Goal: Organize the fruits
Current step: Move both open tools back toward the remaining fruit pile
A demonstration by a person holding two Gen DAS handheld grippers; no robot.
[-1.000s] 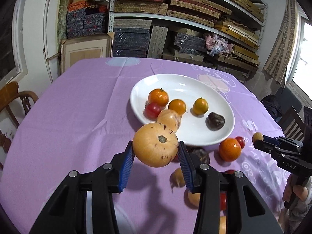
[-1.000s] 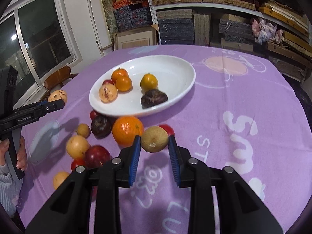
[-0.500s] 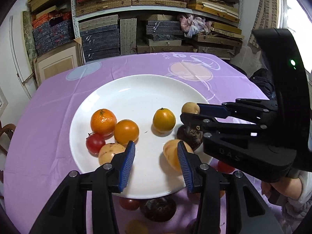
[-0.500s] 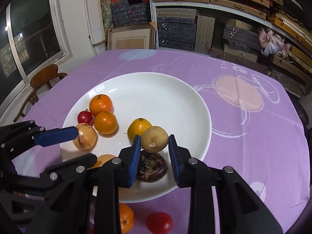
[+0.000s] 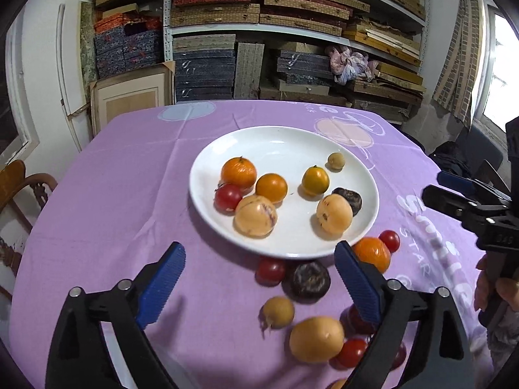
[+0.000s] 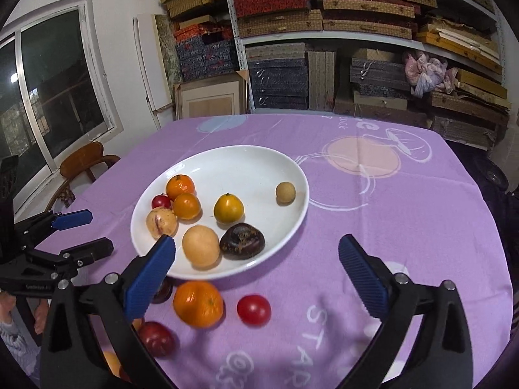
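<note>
A white plate [image 5: 285, 144] [image 6: 246, 159] on the purple tablecloth holds several fruits: oranges, a tomato, two tan fruits [image 5: 334, 214], a dark fruit [image 6: 242, 240] and a small tan fruit [image 5: 336, 161] [image 6: 285, 192]. Loose fruit lies on the cloth in front of the plate: an orange [image 5: 372, 254] [image 6: 198, 304], tomatoes [image 6: 253, 309], a dark fruit [image 5: 308, 280] and tan fruits [image 5: 316, 338]. My left gripper [image 5: 259, 283] is open and empty above the loose fruit. My right gripper [image 6: 256, 278] is open and empty just before the plate.
Shelves of stacked boxes [image 5: 259, 16] stand behind the table. A wooden chair [image 6: 87, 159] stands at the table's left side, by a window [image 6: 48, 97]. Each gripper shows in the other's view: the right one [image 5: 470, 201], the left one [image 6: 65, 233].
Both grippers have let go of their fruit on the plate, opened wide and pulled back toward the near edge. The large tan fruit and the small tan fruit now lie on the plate.
</note>
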